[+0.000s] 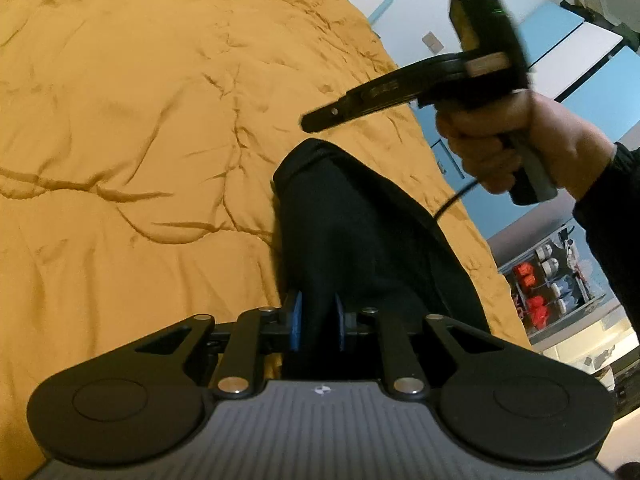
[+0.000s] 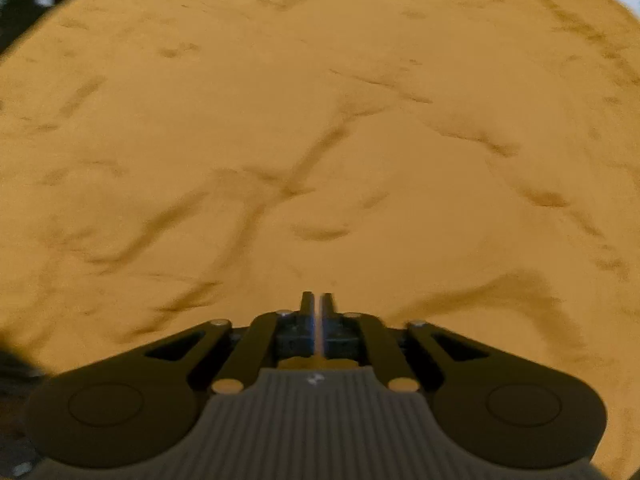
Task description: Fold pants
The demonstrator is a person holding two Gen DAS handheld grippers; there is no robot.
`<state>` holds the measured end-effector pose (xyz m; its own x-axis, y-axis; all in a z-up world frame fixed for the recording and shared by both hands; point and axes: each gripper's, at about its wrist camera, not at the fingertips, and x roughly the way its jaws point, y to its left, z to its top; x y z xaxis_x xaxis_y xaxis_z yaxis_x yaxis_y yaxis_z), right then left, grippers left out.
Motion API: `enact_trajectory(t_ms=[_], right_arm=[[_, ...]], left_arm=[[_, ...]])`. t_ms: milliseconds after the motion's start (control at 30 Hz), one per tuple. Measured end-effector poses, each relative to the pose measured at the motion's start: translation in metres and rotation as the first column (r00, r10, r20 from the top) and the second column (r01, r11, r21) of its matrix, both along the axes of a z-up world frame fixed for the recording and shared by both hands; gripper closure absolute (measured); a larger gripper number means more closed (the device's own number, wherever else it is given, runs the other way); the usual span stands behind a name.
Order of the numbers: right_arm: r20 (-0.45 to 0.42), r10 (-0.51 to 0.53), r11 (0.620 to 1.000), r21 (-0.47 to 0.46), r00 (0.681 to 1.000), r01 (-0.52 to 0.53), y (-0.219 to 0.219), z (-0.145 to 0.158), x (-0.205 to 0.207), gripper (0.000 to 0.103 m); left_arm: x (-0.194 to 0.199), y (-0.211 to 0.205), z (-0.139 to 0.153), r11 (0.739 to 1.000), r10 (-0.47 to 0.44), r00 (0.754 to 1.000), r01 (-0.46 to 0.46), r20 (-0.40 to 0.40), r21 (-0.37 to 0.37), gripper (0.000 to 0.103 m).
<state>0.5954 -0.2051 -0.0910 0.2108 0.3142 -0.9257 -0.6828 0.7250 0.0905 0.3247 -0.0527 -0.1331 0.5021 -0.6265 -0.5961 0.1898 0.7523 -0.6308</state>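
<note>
Left gripper clamped on black pants, fabric draped over mustard quilt; right gripper above quilt, fingers pressed together, gripping nothing.

Black pants are lying in a long, narrow strip on a wrinkled mustard-yellow bed cover, near its right edge. The plain dark fabric is stretching away from the near end, where it is rising between two blue pads. The far end is finishing in a rounded, stitched hem resting flat on the cover.
</note>
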Motion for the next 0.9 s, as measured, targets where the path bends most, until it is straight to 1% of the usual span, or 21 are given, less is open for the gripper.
enact_trajectory(t_ms=[33, 67, 133, 200, 233, 267, 300, 333, 400, 433, 467, 500, 533, 567, 600, 667, 700, 733, 767, 867, 900], right_arm=[[0.0, 0.045, 0.999, 0.031, 0.999, -0.045, 0.003, 0.006, -0.006, 0.075], [0.002, 0.096, 0.994, 0.044, 0.995, -0.096, 0.009, 0.01, -0.012, 0.062], [0.025, 0.196, 0.98, 0.012, 0.98, -0.196, 0.025, 0.013, -0.022, 0.062], [0.03, 0.288, 0.956, -0.06, 0.957, -0.286, 0.046, 0.01, -0.031, 0.062], [0.017, 0.326, 0.941, -0.106, 0.945, -0.323, 0.06, 0.003, -0.034, 0.062], [-0.023, 0.359, 0.919, -0.166, 0.933, -0.357, 0.07, -0.006, -0.038, 0.069], [-0.07, 0.369, 0.902, -0.213, 0.927, -0.375, 0.076, -0.016, -0.04, 0.1], [-0.128, 0.364, 0.885, -0.261, 0.922, -0.386, 0.08, -0.026, -0.041, 0.099], [-0.145, 0.336, 0.88, -0.303, 0.931, -0.365, 0.085, -0.031, -0.039, 0.103], [-0.12, 0.312, 0.89, -0.309, 0.942, -0.334, 0.086, -0.027, -0.035, 0.103], [-0.062, 0.242, 0.917, -0.31, 0.968, -0.25, 0.082, -0.022, -0.024, 0.103], [0.029, 0.169, 0.929, -0.34, 0.985, -0.149, 0.078, -0.02, -0.013, 0.103], [0.12, 0.112, 0.922, -0.383, 0.987, -0.058, 0.07, -0.019, -0.001, 0.103], [0.141, 0.057, 0.924, -0.383, 0.988, 0.001, 0.059, -0.016, 0.01, 0.103], [0.115, 0.036, 0.938, -0.346, 0.993, 0.007, 0.052, -0.012, 0.015, 0.103], [0.045, 0.037, 0.976, -0.216, 0.998, -0.027, 0.044, 0.0, 0.011, 0.099], [0.009, 0.052, 0.982, -0.184, 0.999, -0.05, 0.046, 0.003, 0.006, 0.09], [-0.02, 0.095, 0.983, -0.153, 0.995, -0.097, 0.049, 0.005, -0.001, 0.064], [-0.037, 0.142, 0.98, -0.134, 0.989, -0.145, 0.053, 0.006, -0.009, 0.054], [-0.089, 0.276, 0.943, -0.167, 0.957, -0.287, 0.074, -0.005, -0.032, 0.056], [-0.101, 0.31, 0.928, -0.182, 0.945, -0.324, 0.077, -0.01, -0.036, 0.068]], left_arm=[[0.0, -0.002, 0.001, 1.0, -0.002, 1.0, 0.002, 0.009, 0.007, 0.086], [-0.002, -0.003, 0.002, 1.0, -0.004, 1.0, 0.004, 0.019, 0.013, 0.086], [-0.004, -0.004, 0.004, 1.0, -0.007, 1.0, 0.006, 0.028, 0.014, 0.086], [-0.005, -0.003, 0.004, 1.0, -0.008, 1.0, 0.008, 0.029, 0.009, 0.086], [-0.005, -0.003, 0.004, 1.0, -0.009, 1.0, 0.009, 0.029, 0.009, 0.086], [-0.005, -0.003, 0.004, 1.0, -0.011, 1.0, 0.011, 0.029, 0.009, 0.086], [-0.004, -0.002, 0.003, 1.0, -0.015, 0.999, 0.015, 0.028, 0.008, 0.086], [-0.005, -0.003, 0.003, 1.0, -0.02, 0.999, 0.02, 0.027, 0.007, 0.086], [-0.007, -0.006, 0.005, 0.999, -0.028, 0.999, 0.027, 0.039, 0.029, 0.086], [-0.008, -0.008, 0.005, 0.999, -0.031, 0.999, 0.029, 0.042, 0.04, 0.086], [-0.007, -0.009, 0.004, 0.999, -0.041, 0.999, 0.04, 0.032, 0.037, 0.086], [-0.008, -0.01, 0.004, 0.999, -0.043, 0.999, 0.042, 0.027, 0.033, 0.086], [-0.009, -0.009, 0.003, 0.999, -0.04, 0.999, 0.039, 0.029, 0.035, 0.086], [-0.009, -0.007, 0.003, 0.999, -0.035, 0.999, 0.035, 0.028, 0.029, 0.086], [-0.009, -0.005, 0.003, 0.999, -0.032, 0.999, 0.031, 0.025, 0.017, 0.086], [-0.006, -0.002, 0.001, 1.0, -0.028, 0.999, 0.028, 0.018, 0.001, 0.086], [-0.005, -0.003, 0.001, 1.0, -0.028, 0.999, 0.028, 0.019, 0.002, 0.086], [-0.004, -0.003, 0.001, 1.0, -0.027, 0.999, 0.027, 0.021, 0.003, 0.086], [-0.005, -0.003, 0.002, 1.0, -0.027, 0.999, 0.027, 0.023, 0.002, 0.086], [-0.006, -0.004, 0.003, 1.0, -0.028, 0.999, 0.028, 0.026, 0.004, 0.086], [-0.006, -0.003, 0.003, 1.0, -0.029, 0.999, 0.029, 0.025, 0.003, 0.086]])
